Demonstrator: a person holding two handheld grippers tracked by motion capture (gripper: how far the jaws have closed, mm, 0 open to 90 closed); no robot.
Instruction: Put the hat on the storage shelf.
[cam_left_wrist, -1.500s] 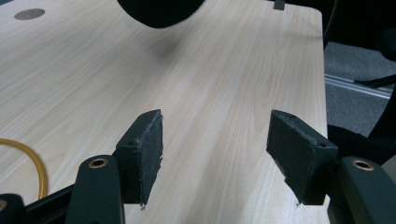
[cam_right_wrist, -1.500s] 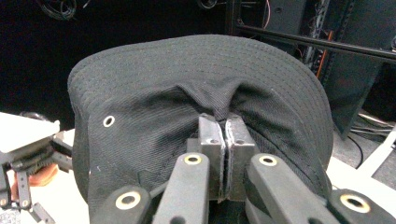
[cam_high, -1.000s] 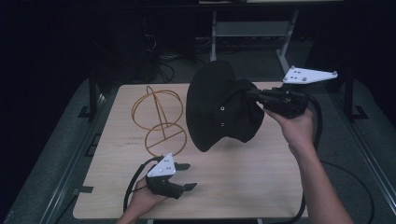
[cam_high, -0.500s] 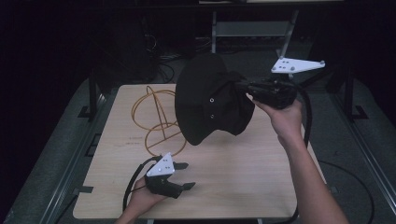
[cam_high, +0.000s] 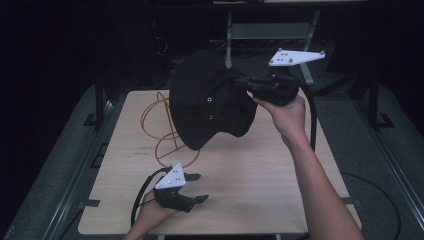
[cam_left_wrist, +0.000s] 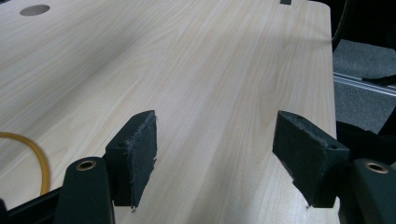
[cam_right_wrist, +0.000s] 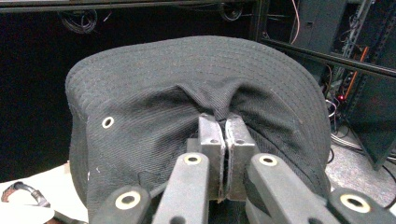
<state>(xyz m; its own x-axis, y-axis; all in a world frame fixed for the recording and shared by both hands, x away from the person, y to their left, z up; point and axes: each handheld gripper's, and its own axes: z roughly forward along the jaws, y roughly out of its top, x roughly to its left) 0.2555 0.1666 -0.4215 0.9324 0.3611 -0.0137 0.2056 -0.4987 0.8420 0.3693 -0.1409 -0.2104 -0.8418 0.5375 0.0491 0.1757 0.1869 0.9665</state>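
The black hat (cam_high: 210, 102) covers the far part of the yellow wire stand (cam_high: 162, 132) behind it; my pinch hides the cloth it nips; my left forearm leaves the bottom edge.

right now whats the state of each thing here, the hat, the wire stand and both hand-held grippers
black hat: lifted off the table, hanging from a pinch of its fabric
right hand-held gripper: shut on the hat's fabric, held up in the air
left hand-held gripper: open with nothing between the pads, low over the wooden table, jaws have just been opening
yellow wire stand: upright on the table, bare, partly behind the hat
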